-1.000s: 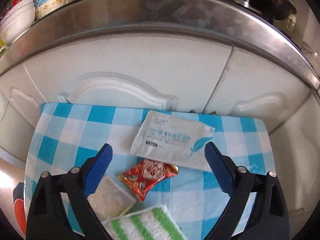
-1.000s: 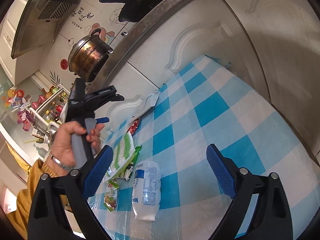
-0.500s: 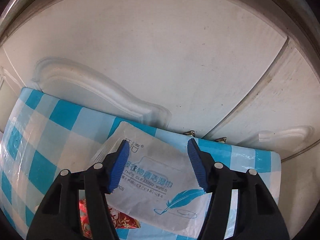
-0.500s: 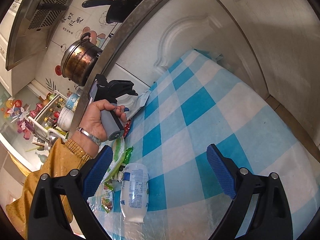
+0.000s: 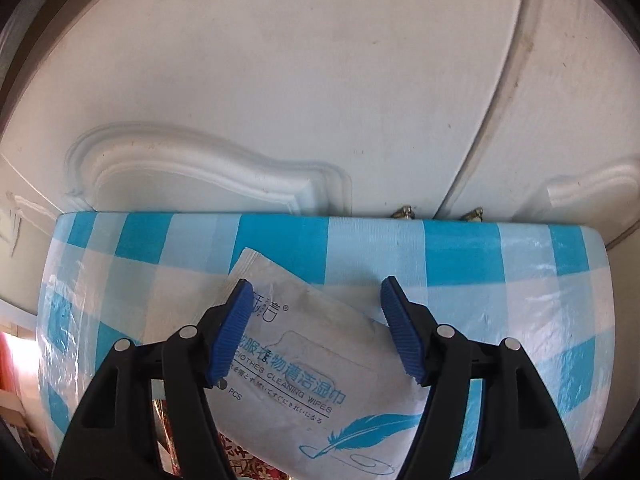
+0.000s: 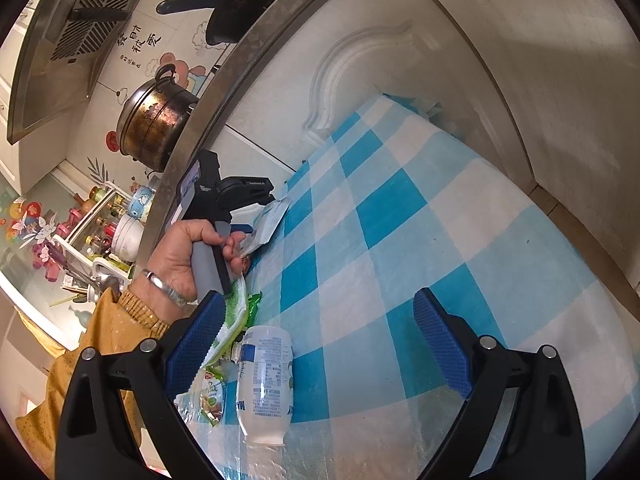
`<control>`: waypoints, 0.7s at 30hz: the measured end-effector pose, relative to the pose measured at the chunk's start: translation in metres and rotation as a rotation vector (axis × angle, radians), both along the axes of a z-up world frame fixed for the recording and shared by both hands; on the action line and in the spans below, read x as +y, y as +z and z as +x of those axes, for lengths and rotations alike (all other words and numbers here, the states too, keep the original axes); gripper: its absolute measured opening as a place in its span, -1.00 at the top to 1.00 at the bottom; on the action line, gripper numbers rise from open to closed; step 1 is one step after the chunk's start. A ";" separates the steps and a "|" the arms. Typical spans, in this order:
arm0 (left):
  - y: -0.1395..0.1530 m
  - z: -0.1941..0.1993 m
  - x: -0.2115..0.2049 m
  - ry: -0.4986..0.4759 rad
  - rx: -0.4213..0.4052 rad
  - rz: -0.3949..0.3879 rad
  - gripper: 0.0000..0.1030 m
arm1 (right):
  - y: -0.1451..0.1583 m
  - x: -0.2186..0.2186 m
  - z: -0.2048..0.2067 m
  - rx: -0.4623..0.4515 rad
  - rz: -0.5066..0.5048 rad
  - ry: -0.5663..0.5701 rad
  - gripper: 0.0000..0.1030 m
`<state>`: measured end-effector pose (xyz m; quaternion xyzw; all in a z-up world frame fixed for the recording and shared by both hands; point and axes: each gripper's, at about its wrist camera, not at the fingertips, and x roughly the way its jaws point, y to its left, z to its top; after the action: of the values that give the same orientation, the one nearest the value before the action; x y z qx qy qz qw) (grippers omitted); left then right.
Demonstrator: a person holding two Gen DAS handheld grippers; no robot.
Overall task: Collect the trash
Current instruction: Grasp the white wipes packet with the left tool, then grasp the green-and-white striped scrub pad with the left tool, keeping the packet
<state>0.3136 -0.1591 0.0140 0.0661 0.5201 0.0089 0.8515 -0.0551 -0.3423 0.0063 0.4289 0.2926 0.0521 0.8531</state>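
Note:
A white wet-wipes packet (image 5: 304, 364) with blue print and a feather lies on the blue-and-white checked tablecloth (image 5: 500, 264). My left gripper (image 5: 316, 328) is open and straddles the packet's upper part, a blue pad on each side. In the right wrist view the packet (image 6: 268, 220) sits lifted at the left gripper's tip (image 6: 256, 200). My right gripper (image 6: 316, 344) is open and empty above the cloth. A white plastic bottle (image 6: 264, 380) lies beside its left pad.
A red foil wrapper (image 5: 240, 464) peeks out under the packet. A green-striped cloth (image 6: 236, 312) and green snack wrappers (image 6: 212, 396) lie near the bottle. White cabinet doors (image 5: 280, 80) stand right behind the table. A pot (image 6: 152, 120) sits on the steel counter.
My left gripper has dropped toward the table and moved over the wipes packet, its jaws narrowing around it. My right gripper has barely moved.

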 end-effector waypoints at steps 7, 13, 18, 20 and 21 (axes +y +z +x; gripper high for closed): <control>0.003 -0.052 0.028 -0.090 0.091 0.001 -0.32 | 0.003 0.008 0.002 0.003 -0.043 0.017 -0.82; 0.007 -0.097 0.057 -0.124 0.137 -0.015 -0.32 | 0.006 0.018 0.003 0.006 -0.083 0.052 -0.82; 0.026 -0.126 0.086 -0.151 0.135 -0.109 -0.32 | 0.010 0.032 0.003 0.008 -0.145 0.089 -0.82; 0.040 -0.138 0.100 -0.163 0.100 -0.129 -0.32 | 0.011 0.037 0.003 0.006 -0.167 0.104 -0.82; 0.049 -0.151 0.103 -0.179 0.074 -0.126 -0.32 | 0.011 0.040 0.004 0.004 -0.177 0.112 -0.82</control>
<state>0.1622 -0.0557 0.0628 0.0591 0.5426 -0.1022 0.8316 -0.0515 -0.3021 0.0178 0.3347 0.3215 0.0728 0.8828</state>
